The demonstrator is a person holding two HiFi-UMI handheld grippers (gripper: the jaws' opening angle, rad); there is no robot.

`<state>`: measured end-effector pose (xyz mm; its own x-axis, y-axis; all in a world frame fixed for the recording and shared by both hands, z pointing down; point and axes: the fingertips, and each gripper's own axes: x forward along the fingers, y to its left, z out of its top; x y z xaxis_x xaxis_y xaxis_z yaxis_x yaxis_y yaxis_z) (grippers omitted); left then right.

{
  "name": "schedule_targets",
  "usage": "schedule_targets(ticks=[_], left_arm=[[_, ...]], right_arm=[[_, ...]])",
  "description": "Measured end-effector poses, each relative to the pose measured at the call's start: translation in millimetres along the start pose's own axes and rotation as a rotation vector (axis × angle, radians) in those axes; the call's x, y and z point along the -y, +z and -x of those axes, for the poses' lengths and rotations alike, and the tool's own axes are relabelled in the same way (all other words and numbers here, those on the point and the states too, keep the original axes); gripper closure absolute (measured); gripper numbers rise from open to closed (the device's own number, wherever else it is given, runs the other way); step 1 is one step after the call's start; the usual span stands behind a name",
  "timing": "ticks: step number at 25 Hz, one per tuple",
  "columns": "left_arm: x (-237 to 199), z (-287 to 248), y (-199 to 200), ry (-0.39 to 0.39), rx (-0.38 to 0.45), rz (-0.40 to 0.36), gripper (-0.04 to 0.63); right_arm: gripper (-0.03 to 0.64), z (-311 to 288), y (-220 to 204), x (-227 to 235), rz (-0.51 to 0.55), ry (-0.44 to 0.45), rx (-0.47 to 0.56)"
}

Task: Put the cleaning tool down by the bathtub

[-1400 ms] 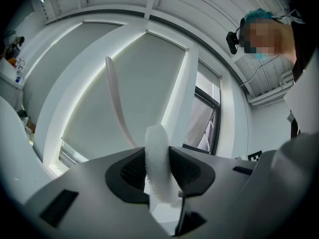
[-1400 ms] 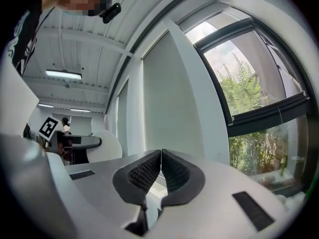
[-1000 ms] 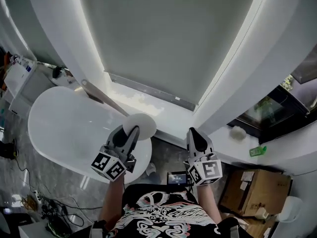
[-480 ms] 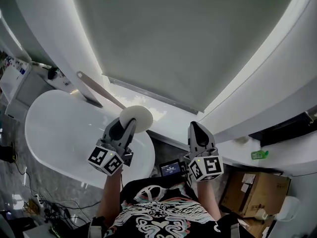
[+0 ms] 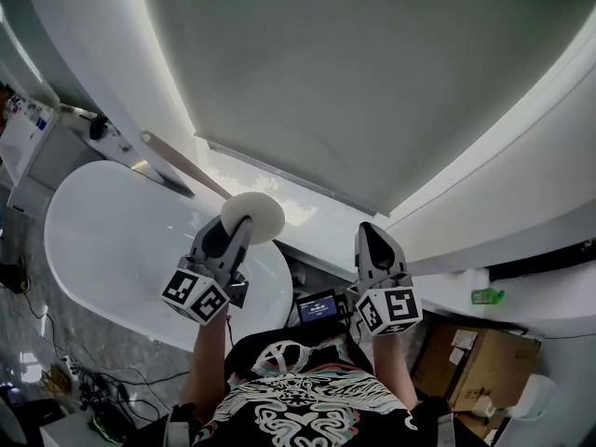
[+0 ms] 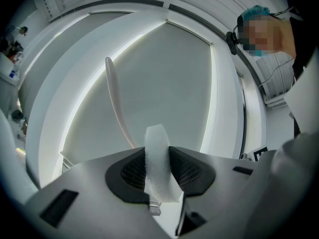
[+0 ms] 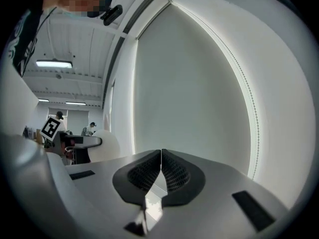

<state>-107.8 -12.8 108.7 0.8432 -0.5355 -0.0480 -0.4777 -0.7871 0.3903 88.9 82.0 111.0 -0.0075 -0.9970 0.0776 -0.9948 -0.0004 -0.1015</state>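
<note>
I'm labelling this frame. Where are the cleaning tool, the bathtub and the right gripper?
cleaning tool (image 5: 266,213): head view, its round white pad.
bathtub (image 5: 107,245): head view, bare white surface.
right gripper (image 5: 370,232): head view, between its closed fingertips.

No word or number can be read anywhere. The cubes on the left gripper (image 5: 244,226) and the right gripper (image 5: 366,233) carry black-and-white square markers, which are patterns, not letters. The small screen (image 5: 317,307) at lower centre of the head view shows lines too small to read. The shirt (image 5: 307,403) at the bottom edge bears a white ornamental print with no legible lettering.
</note>
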Motion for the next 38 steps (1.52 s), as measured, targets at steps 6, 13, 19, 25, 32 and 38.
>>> schedule_targets(ticks=[6, 13, 19, 25, 32, 38], left_arm=[[-10.1, -15.4, 3.6, -0.001, -0.003, 0.000, 0.468], [-28.4, -37.2, -5.6, 0.017, -0.008, 0.007, 0.468], [-45.0, -59.0, -21.4, 0.027, -0.039, 0.036, 0.468], [-67.4, -82.9, -43.6, 0.040, -0.075, 0.054, 0.468], [-85.6, -98.5, -63.0, 0.038, -0.117, 0.050, 0.468], [-92.5, -99.3, -76.2, 0.044, -0.130, 0.076, 0.468]], right_arm=[[0.589, -23.7, -2.5, 6.4, 0.008, 0.013, -0.022], [0.589, -48.4, -14.9, 16.0, 0.013, 0.028, -0.051], [0.589, -69.9, -30.6, 31.1, 0.002, 0.025, -0.092], [0.589, -97.9, -56.2, 44.3, 0.019, 0.027, -0.146], [0.589, -120.9, -81.4, 45.9, 0.017, 0.037, -0.191], [0.589, -123.5, -102.2, 43.2, 0.011, 0.043, -0.235]])
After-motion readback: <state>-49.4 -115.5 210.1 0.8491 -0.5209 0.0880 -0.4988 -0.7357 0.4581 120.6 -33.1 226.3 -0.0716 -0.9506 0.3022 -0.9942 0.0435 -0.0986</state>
